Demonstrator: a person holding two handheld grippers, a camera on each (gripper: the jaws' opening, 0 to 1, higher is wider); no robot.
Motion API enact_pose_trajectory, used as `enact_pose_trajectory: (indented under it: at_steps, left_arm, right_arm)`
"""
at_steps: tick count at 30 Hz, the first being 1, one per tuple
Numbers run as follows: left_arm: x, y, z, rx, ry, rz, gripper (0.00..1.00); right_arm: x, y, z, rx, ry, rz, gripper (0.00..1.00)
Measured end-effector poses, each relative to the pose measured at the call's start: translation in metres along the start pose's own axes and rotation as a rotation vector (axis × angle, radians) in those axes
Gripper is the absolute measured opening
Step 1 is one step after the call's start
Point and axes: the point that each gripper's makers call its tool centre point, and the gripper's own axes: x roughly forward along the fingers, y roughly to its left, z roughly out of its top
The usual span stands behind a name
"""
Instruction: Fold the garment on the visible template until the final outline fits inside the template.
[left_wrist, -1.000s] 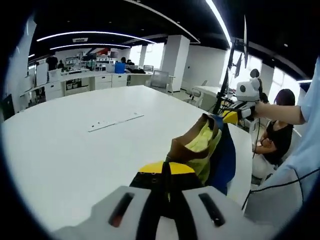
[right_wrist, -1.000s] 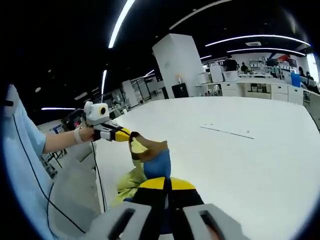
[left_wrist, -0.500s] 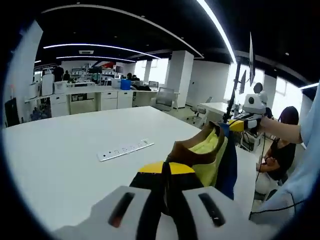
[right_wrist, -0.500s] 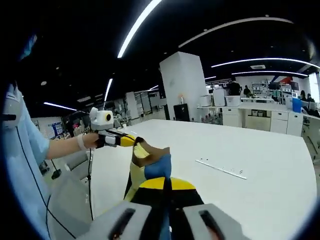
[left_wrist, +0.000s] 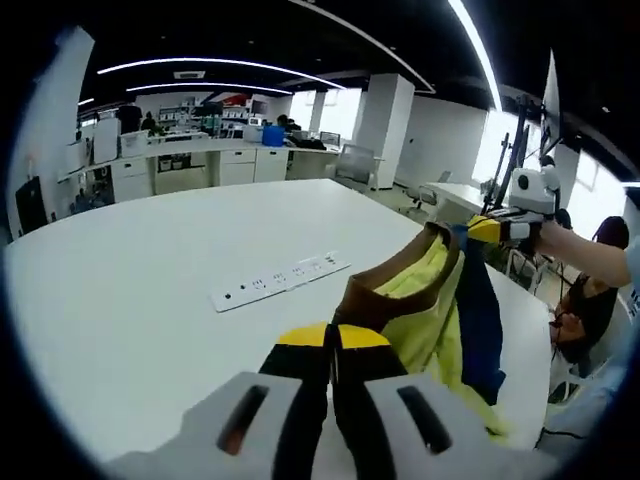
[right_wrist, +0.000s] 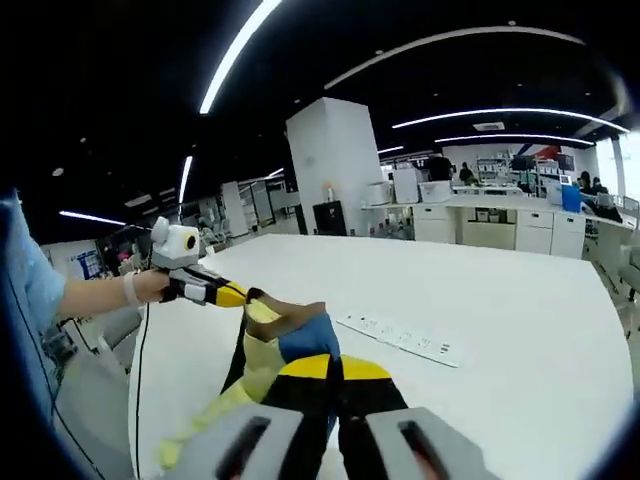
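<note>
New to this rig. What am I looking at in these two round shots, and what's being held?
No robot here: a person holds a two-jaw gripper in each hand, and a fisheye camera rides on each one, looking along its jaws. In the left gripper view, the left gripper is shut on a garment in yellow, brown and blue; the right gripper holds its far end. The right gripper view shows the mirror: right gripper near, left gripper far. The garment hangs stretched between them above a white table, on which a white power strip lies.
</note>
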Motion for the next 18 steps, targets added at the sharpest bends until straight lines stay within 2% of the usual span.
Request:
enact_pose_trajectory:
  at_steps: [6, 11, 15, 17, 18]
  left_arm:
    - [0.051, 0.028, -0.030, -0.035, 0.072, 0.016, 0.00]
    - [0.085, 0.046, -0.046, -0.043, 0.119, 0.025, 0.00]
    - [0.102, 0.051, -0.064, -0.038, 0.183, 0.032, 0.00]
    - [0.106, 0.049, -0.070, -0.042, 0.202, 0.035, 0.00]
    - [0.107, 0.049, -0.072, -0.047, 0.208, 0.033, 0.00]
  right_arm:
    - [0.040, -0.042, -0.048, 0.065, 0.100, -0.057, 0.00]
    - [0.059, -0.058, -0.071, 0.090, 0.142, -0.077, 0.00]
    - [0.073, -0.073, -0.091, 0.100, 0.207, -0.096, 0.00]
    - [0.082, -0.081, -0.097, 0.103, 0.220, -0.105, 0.00]
    - [0.081, -0.079, -0.100, 0.104, 0.229, -0.105, 0.00]
